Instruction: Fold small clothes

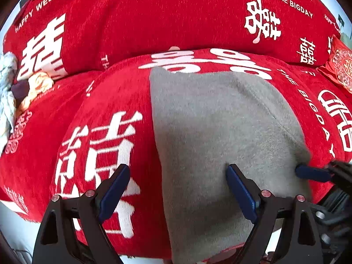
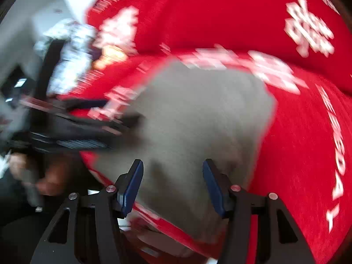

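Both open grippers hover over grey garment (image 1: 220, 132).

The red cover (image 1: 187, 22) carries white print: "HAPPY WEDDING" at far left, "THE BIGDAY" at far right and again down its right side by the grey cloth. Large white double-happiness characters are scattered across it. A small red cushion (image 1: 341, 63) at right bears the same character.
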Available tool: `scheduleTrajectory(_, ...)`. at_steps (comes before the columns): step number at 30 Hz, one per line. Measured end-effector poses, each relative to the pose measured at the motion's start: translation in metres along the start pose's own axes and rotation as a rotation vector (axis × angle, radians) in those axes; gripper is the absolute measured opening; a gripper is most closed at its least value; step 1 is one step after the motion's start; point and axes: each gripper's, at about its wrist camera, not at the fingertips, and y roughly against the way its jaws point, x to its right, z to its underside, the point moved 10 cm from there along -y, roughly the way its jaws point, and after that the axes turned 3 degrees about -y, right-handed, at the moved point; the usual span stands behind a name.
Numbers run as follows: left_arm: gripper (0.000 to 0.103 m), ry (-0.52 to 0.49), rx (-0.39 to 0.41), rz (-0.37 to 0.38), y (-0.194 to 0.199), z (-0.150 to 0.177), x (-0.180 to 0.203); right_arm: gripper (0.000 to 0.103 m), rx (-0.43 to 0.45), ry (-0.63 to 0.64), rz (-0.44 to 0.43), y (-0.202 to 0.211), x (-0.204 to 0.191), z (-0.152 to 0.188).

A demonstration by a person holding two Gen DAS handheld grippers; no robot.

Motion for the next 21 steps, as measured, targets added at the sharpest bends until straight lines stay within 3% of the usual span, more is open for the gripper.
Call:
scheduleTrajectory(3, 0.090, -0.024, 0.012, -0.024, 0.011, 0.003, 0.001, 0.058, 0.011, -0.041, -0.008, 0.007, 0.007, 0.010)
scheduleTrajectory(8, 0.090, -0.009, 0.016, -0.006, 0.023, 0.003, 0.008, 0.067, 0.059, 0.060, 0.116, 0.034, -0.006, 0.002)
scheduleTrajectory(11, 0.090, 0.005, 0.013, 0.010, 0.026, 0.002, 0.010, 0.071, 0.076, 0.083, 0.137, 0.043, -0.017, -0.009)
scheduleTrajectory(17, 0.090, 0.028, -0.018, 0.032, 0.025, 0.003, 0.013, 0.072, 0.042, 0.074, 0.213, 0.042, -0.018, -0.021)
scheduleTrajectory(21, 0.090, 0.065, 0.015, 0.039, 0.028, -0.001, 0.010, 0.072, 0.027, 0.060, 0.239, 0.041, -0.012, -0.020)
